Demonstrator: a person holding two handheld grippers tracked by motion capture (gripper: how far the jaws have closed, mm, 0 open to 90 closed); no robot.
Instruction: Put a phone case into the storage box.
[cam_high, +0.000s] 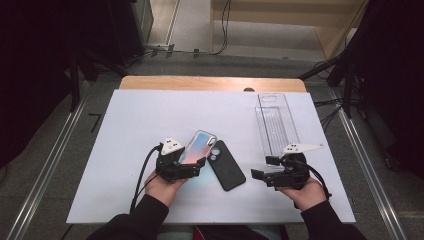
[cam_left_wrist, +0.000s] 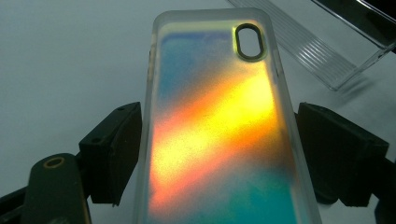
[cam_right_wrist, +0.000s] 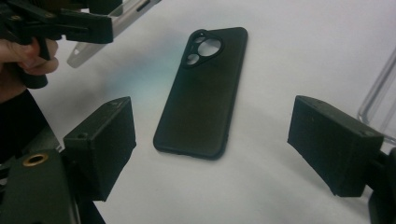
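Note:
My left gripper (cam_high: 192, 167) is shut on the near end of an iridescent phone case (cam_high: 200, 144), which is held tilted a little above the white table sheet (cam_high: 135, 115). In the left gripper view both jaws press the case's (cam_left_wrist: 215, 135) clear side edges, with its oval camera cutout at the far end. Just right of it a black phone case (cam_high: 226, 165) lies flat, camera holes facing away from me. My right gripper (cam_high: 262, 168) stands open to the right of it. In the right gripper view the black case (cam_right_wrist: 201, 93) lies ahead of the spread jaws, untouched.
A long clear plastic tray (cam_high: 276, 122) lies at the back right of the sheet, close behind my right hand. The wooden table edge (cam_high: 210, 83) runs along the far side. The sheet's left half is bare white.

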